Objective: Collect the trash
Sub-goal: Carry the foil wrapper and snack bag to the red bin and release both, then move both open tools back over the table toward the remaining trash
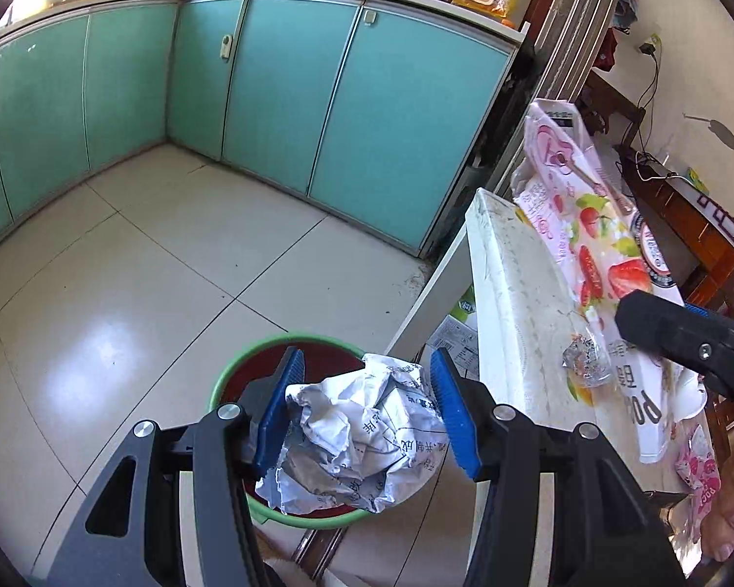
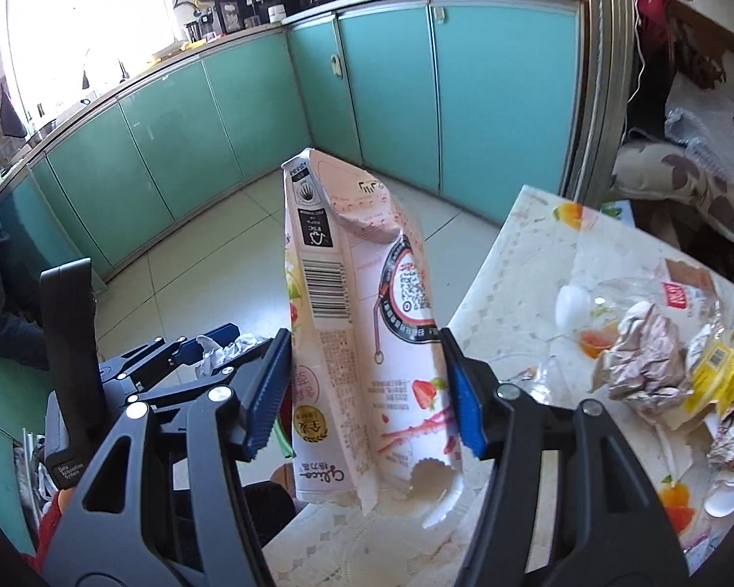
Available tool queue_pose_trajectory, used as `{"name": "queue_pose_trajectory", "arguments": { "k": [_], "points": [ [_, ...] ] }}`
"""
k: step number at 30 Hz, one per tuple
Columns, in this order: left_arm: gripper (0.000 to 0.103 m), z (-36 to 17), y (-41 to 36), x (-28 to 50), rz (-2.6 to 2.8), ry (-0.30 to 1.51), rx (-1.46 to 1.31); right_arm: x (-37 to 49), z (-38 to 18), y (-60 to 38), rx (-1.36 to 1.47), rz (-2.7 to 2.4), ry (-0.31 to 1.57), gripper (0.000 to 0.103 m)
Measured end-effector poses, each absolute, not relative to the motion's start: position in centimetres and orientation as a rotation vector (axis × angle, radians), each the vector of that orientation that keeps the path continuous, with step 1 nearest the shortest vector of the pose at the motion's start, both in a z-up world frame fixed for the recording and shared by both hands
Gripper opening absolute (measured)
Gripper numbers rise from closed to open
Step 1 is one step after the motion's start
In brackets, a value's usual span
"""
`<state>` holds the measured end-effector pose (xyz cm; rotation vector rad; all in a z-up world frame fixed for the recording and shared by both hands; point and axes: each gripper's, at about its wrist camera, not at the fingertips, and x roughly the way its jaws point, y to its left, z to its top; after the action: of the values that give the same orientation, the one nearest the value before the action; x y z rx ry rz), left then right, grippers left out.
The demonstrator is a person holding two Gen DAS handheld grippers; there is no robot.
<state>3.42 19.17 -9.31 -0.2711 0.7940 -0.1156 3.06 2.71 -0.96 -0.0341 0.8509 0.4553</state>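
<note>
Crumpled paper (image 1: 362, 440) sits clamped in your left gripper (image 1: 367, 416) above the bin (image 1: 230, 367); your right gripper (image 2: 367, 391) pinches, seemingly, the pink snack bag (image 2: 367, 323).

Crumpled paper (image 1: 362, 435): white, printed, balled up; clamped between left gripper (image 1: 364, 413) pads, directly above bin.
Bin (image 1: 230, 367): green rim, dark red inside; on floor below left gripper.
Snack bag (image 2: 367, 342): pink, strawberry print, barcode; upright, pinched between right gripper (image 2: 364, 386) pads, over table edge.
</note>
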Motion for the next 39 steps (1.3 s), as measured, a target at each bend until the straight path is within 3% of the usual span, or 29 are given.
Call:
{"name": "queue_pose_trajectory", "arguments": {
  "k": [13,14,15,17,28,39],
  "points": [
    [0.055,-13.3,20.0,6.1,-0.065,0.931,-0.337,9.9,-5.4,4.9,0.135,0.455,1.019,0.059],
    [0.060,-13.4,19.9,6.2,-0.066,0.938,-0.340,10.1,-5.4,4.9,0.138,0.443,1.016,0.059],
    [0.072,-13.5,20.0,6.2,-0.058,0.941,-0.338,10.4,-5.4,4.7,0.148,0.435,1.017,0.065],
    [0.081,-13.4,19.9,6.2,-0.035,0.924,-0.335,10.4,-5.1,4.1,0.187,0.430,1.019,0.068],
    [0.086,-10.4,17.8,5.5,-0.094,0.829,-0.334,3.4,0.5,-3.2,0.245,0.439,0.872,0.074],
    [0.092,-5.8,8.7,2.3,-0.329,0.717,-0.169,-5.2,2.7,-13.8,0.070,0.192,0.751,0.074]
  ]
}}
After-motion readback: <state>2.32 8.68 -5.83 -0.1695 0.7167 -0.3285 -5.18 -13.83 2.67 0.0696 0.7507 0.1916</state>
